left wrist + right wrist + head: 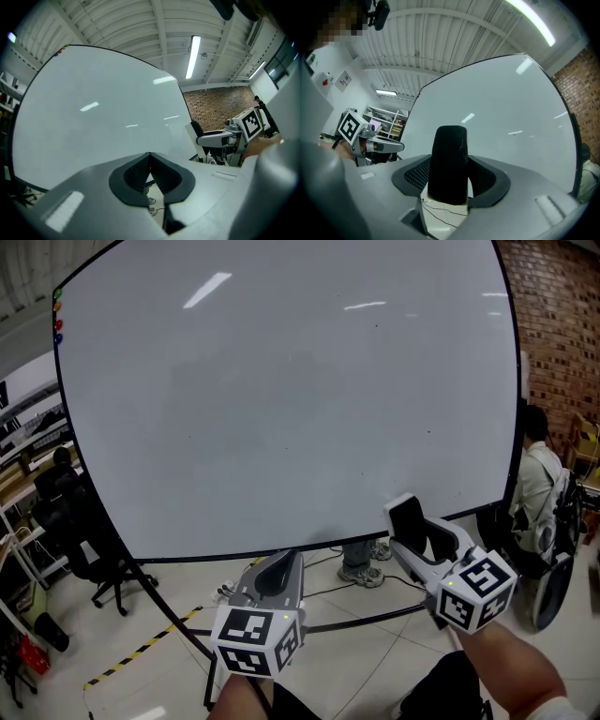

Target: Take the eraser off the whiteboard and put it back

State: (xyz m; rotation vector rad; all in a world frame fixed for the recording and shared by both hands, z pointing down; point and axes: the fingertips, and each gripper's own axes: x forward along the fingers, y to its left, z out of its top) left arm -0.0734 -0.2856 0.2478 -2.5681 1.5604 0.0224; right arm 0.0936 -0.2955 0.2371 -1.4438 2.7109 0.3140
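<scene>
A large white whiteboard (281,399) fills the head view; its surface is clean. The eraser (406,519), black felt on a white body, stands upright between my right gripper's jaws, in front of the board's lower right edge. My right gripper (417,535) is shut on it. In the right gripper view the eraser (449,164) fills the gap between the pads, with the whiteboard (511,117) behind. My left gripper (278,566) hangs lower, below the board's bottom edge, shut on nothing. In the left gripper view its pads (140,171) meet at the tip, facing the whiteboard (93,117).
A person (539,484) sits at the right beside a brick wall (562,324). A black office chair (80,540) stands at the left. Shoes (361,570) show under the board. Yellow-black tape (141,652) crosses the floor. Coloured magnets (58,320) sit at the board's top left.
</scene>
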